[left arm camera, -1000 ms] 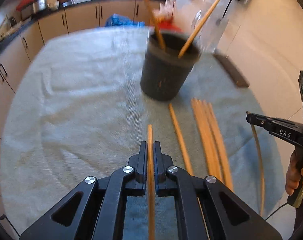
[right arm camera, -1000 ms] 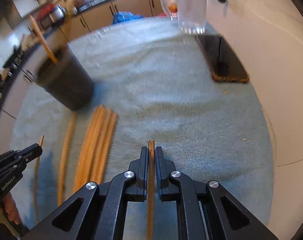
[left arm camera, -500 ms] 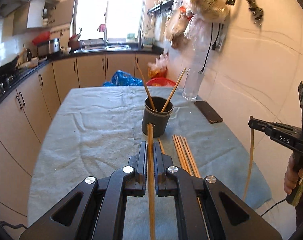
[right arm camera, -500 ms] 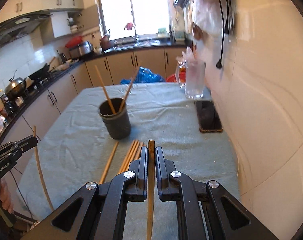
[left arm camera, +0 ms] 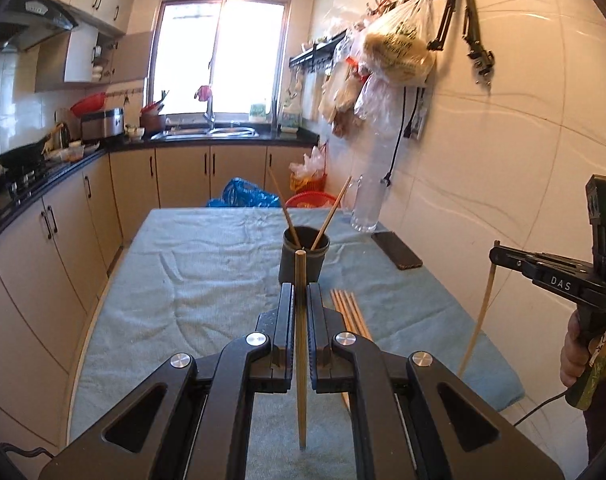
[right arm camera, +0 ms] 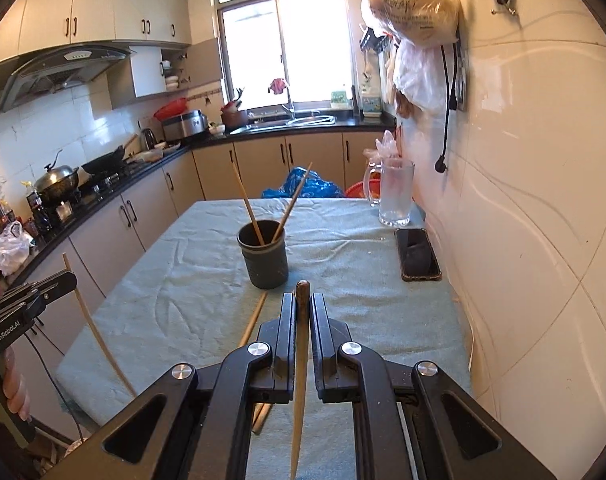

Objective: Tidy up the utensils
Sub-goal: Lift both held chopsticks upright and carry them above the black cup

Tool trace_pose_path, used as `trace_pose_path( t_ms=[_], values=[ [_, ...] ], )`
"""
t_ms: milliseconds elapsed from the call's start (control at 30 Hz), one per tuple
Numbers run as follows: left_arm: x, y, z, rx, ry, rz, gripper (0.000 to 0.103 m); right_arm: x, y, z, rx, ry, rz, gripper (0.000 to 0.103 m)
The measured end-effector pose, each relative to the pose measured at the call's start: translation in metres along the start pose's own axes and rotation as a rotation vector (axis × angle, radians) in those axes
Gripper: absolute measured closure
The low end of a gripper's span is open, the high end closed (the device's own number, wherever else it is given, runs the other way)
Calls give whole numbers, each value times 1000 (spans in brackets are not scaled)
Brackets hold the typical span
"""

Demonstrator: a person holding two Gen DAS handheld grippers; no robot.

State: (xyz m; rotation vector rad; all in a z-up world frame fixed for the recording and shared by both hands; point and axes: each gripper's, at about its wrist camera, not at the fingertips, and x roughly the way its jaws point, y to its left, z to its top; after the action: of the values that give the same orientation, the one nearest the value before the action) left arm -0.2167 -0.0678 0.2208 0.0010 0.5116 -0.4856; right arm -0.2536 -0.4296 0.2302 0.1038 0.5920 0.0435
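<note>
A wooden chopstick (left arm camera: 301, 344) is being clamped between the closed jaws of the left gripper (left arm camera: 301, 292), its blunt end sticking out ahead of the fingertips and its thin end running back under the gripper body. A second chopstick (right arm camera: 301, 364) is being pinched in the same way by the right gripper (right arm camera: 301, 300), whose jaws are pressed narrow against it. In the left wrist view the right gripper is being seen from the side at the right edge, held by a hand (left arm camera: 575, 356), with its chopstick hanging down from the tips. In the right wrist view the left gripper is being shown at the left edge, gripped by a hand (right arm camera: 13, 380), and its chopstick is slanting down and to the right.

Both grippers are being held above the near end of a table covered by a pale blue-green towel (left arm camera: 207, 264). A dark round cup (right arm camera: 264, 256) is standing upright near the middle of the towel, with two chopsticks (right arm camera: 247, 204) leaning apart inside it. A bundle of loose chopsticks (left arm camera: 349, 308) is lying flat on the towel, just on the near side of the cup; in the right wrist view only one of them is being left visible beside the gripper body. A glass mug (right arm camera: 395, 196) is standing at the far right corner near the wall, and a dark phone (right arm camera: 417, 254) is lying flat on the near side of it.
</note>
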Motion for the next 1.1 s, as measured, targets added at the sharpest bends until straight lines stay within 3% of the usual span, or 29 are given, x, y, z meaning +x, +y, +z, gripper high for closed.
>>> trace_pose_path(
  t_ms=[200, 500, 900, 1100],
  values=[
    [5, -2, 22, 12, -20, -2, 98, 1, -3, 13, 16, -25, 12, 95],
    [45, 8, 74, -5, -14, -4, 98, 20, -6, 54, 20, -75, 23, 95],
    [107, 9, 174, -44, -105, -34, 98, 75, -7, 155, 132, -215, 74, 95],
    [157, 9, 195, -51, -99, -13, 98, 112, -6, 184, 186, -284, 65, 95]
  ],
)
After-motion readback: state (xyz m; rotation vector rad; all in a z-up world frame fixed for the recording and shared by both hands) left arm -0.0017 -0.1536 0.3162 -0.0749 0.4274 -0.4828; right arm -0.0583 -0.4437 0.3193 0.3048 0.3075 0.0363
